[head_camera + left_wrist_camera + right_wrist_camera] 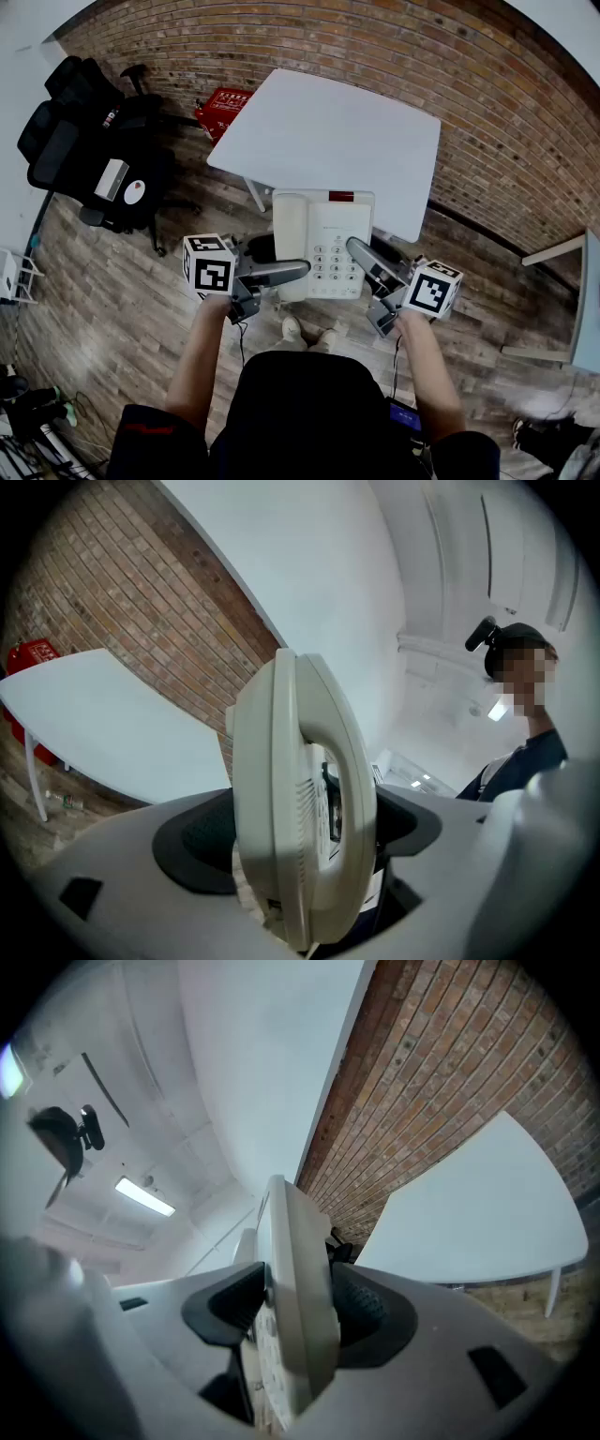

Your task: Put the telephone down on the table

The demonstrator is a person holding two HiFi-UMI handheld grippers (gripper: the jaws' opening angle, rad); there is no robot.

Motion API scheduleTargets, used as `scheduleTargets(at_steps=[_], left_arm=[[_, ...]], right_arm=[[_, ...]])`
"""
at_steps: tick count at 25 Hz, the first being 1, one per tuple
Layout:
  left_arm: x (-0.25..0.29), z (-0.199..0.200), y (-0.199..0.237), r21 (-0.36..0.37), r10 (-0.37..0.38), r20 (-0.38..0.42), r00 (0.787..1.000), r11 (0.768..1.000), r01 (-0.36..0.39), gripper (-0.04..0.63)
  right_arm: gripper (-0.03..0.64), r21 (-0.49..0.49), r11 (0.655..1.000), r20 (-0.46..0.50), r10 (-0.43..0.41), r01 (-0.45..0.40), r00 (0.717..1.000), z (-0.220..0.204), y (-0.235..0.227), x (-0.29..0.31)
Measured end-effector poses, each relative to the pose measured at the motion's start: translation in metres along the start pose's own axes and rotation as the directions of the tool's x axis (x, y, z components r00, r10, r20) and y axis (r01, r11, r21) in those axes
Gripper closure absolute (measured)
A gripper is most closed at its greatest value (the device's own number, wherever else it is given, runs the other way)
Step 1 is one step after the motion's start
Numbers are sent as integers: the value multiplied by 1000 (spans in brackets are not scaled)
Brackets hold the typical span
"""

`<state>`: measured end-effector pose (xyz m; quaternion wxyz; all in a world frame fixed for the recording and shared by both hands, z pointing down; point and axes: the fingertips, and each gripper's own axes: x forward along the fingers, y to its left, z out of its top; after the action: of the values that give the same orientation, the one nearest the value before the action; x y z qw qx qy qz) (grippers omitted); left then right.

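Note:
A white telephone with its handset on the left and a keypad is held in the air between both grippers, just in front of the near edge of the white table. My left gripper is shut on the handset side of the telephone, pads pressing on both faces. My right gripper is shut on the thin right edge of the telephone. The phone looks roughly level in the head view. The table lies beyond it, its top bare.
A black office chair stands at the left. A red object sits by the brick wall behind the table. Another table's edge shows at the right. My shoes stand on the wooden floor below the phone.

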<state>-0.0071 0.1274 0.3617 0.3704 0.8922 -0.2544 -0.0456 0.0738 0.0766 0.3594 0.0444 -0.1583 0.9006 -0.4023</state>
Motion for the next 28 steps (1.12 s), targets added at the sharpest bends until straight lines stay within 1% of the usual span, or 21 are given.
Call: scheduleTargets(at_steps=[11,15,23,28], left_arm=[[-1,0,-2,3,0,2,1000,1000,0,160],[5,-2,-6,21,-3,-8,1000,1000,3,160],[19,-16,-13,8,15,-2,1000,1000,-15,160],[35,-10,-5,-2,32,14,999,999,-32,160]], right_arm=[[394,7,1000,6,4,-4,1000,2,2,-1],[394,11,1000,8,5,-5,1000,1,0,-8],[394,18,1000,3,14,-14,1000,-2,-6,-27],[394,28,999,-13,26,-26,1000,9,-21,-28]])
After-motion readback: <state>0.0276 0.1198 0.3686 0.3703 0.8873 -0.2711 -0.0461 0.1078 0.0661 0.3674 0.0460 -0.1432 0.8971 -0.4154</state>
